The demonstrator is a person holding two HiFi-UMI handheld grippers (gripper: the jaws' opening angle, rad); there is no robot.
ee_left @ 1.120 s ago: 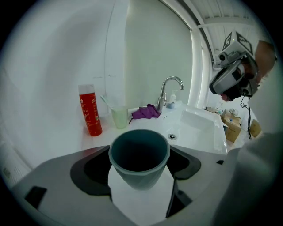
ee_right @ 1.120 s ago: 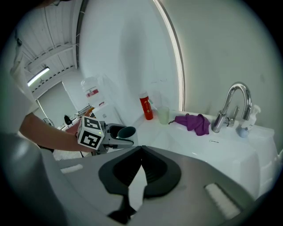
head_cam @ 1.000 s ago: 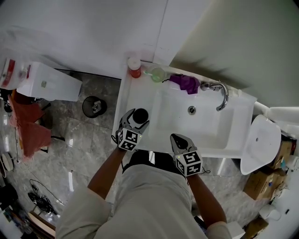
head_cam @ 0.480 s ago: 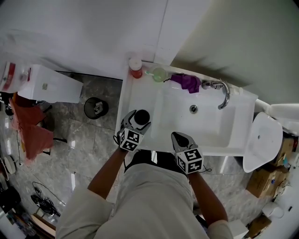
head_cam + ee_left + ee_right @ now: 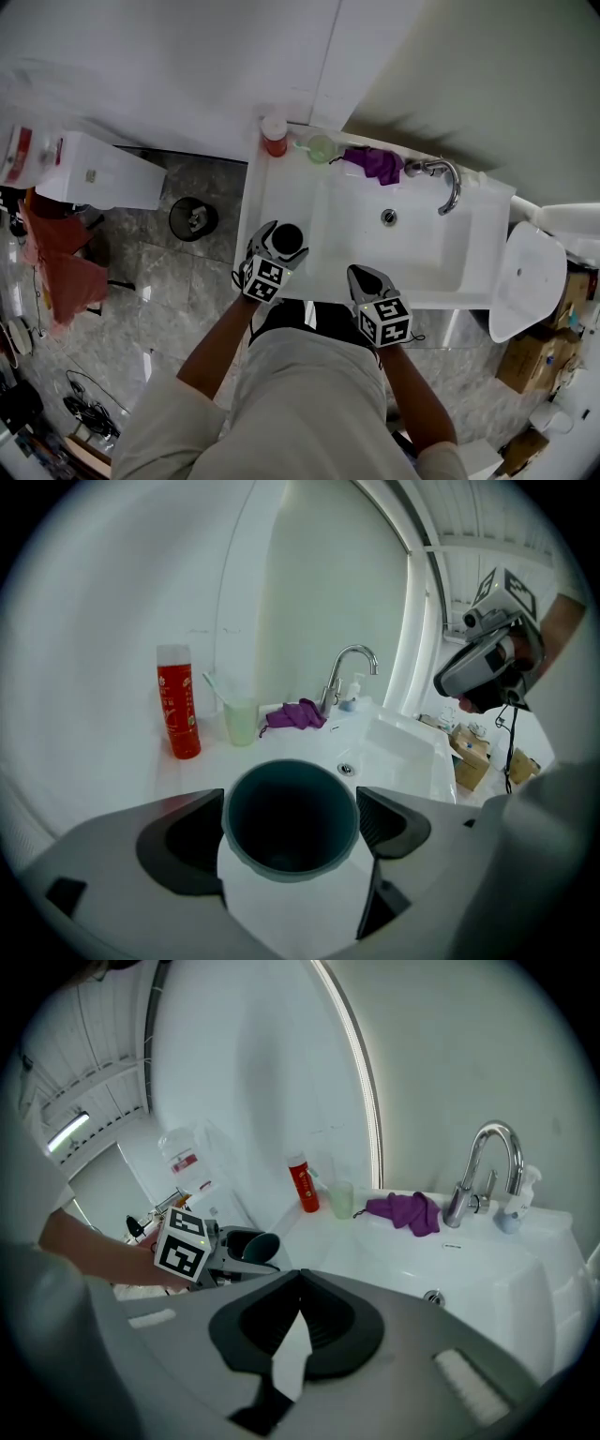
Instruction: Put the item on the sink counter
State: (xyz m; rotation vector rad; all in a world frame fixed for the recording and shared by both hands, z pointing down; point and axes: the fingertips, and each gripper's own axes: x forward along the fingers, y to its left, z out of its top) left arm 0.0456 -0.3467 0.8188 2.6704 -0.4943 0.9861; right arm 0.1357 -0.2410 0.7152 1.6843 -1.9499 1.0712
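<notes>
A dark teal cup [image 5: 287, 238] stands upright on the white sink counter [image 5: 267, 192], left of the basin. My left gripper [image 5: 283, 244] is around it, one jaw on each side. In the left gripper view the cup [image 5: 291, 816] fills the space between the pads, and the jaws of the left gripper [image 5: 291, 825] are opening, with a thin gap at the cup's sides. My right gripper [image 5: 362, 277] hovers at the counter's front edge, shut and empty. In the right gripper view the tips of the right gripper [image 5: 300, 1279] meet, and the cup [image 5: 251, 1244] shows beyond them.
A red bottle [image 5: 273, 137], a pale green cup [image 5: 319, 148] and a purple cloth [image 5: 375, 166] sit along the back of the counter. The faucet [image 5: 445, 186] stands behind the basin [image 5: 412, 253]. A toilet [image 5: 525, 286] is at the right, a black bin [image 5: 192, 217] on the floor at the left.
The left jaws have spread slightly around the cup. Both grippers stay roughly where they were.
</notes>
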